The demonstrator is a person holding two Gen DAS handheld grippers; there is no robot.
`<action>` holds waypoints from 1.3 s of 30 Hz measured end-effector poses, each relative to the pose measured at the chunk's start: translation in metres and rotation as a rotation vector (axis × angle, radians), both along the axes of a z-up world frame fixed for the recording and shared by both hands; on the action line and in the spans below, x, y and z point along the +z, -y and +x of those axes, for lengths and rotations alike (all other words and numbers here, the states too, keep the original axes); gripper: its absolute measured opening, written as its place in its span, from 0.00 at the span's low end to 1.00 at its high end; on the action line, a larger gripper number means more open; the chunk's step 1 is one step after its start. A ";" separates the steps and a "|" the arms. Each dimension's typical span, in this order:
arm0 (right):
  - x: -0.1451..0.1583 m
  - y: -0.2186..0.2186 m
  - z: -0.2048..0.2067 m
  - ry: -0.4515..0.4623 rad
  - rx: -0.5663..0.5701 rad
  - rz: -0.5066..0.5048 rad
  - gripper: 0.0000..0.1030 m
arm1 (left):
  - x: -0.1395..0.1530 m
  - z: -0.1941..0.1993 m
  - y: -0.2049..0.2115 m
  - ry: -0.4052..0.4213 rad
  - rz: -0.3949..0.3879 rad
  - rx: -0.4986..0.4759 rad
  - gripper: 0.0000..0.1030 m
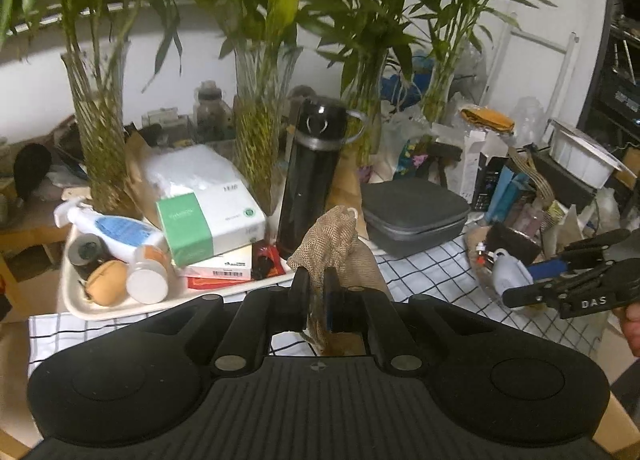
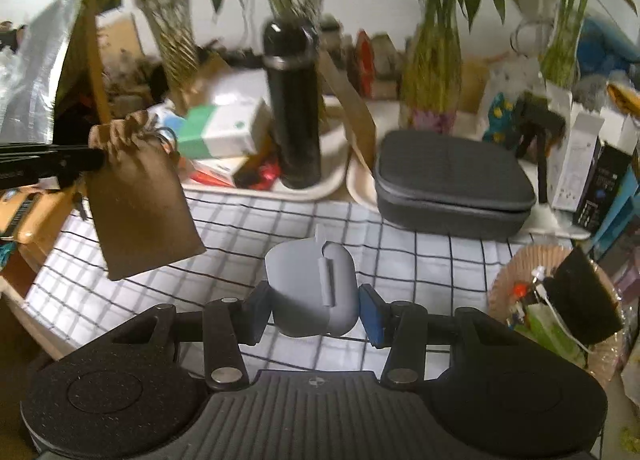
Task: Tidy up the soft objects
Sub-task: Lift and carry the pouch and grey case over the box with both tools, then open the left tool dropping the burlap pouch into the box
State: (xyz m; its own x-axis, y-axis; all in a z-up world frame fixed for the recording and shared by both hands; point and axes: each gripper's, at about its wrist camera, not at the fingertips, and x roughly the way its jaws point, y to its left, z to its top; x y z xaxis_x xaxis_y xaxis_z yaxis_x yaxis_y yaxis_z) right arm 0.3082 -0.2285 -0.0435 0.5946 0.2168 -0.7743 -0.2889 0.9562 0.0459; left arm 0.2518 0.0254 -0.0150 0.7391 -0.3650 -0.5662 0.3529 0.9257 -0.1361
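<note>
My left gripper [image 1: 316,284] is shut on the neck of a brown burlap drawstring pouch [image 1: 334,236], which it holds up off the table. From the right wrist view the pouch [image 2: 140,203] hangs tilted from the left gripper [image 2: 96,159] at the left edge. My right gripper [image 2: 315,306] is shut on a soft grey rounded case [image 2: 308,284], its blue pads pressing both sides, above the checked cloth [image 2: 240,227]. The left wrist view shows the right gripper [image 1: 520,282] at the right with the grey case [image 1: 506,270] in it.
A tall black flask [image 1: 308,179] stands behind on a white tray [image 1: 100,312] crowded with boxes and bottles. A grey zip case [image 2: 452,183] lies at the back right. Glass vases of bamboo line the rear. A woven basket [image 2: 504,292] with small items sits at the right.
</note>
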 end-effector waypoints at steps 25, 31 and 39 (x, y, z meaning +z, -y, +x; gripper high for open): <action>0.069 -0.019 -0.112 0.114 0.135 -0.007 0.48 | 0.062 -0.134 0.021 0.061 0.007 -0.098 0.07; 0.073 -0.018 -0.130 0.120 0.139 0.000 0.48 | 0.041 -0.149 0.021 -0.028 -0.027 -0.102 0.08; 0.070 -0.016 -0.150 0.088 0.148 0.011 0.48 | 0.005 -0.169 0.026 -0.124 0.067 -0.124 0.34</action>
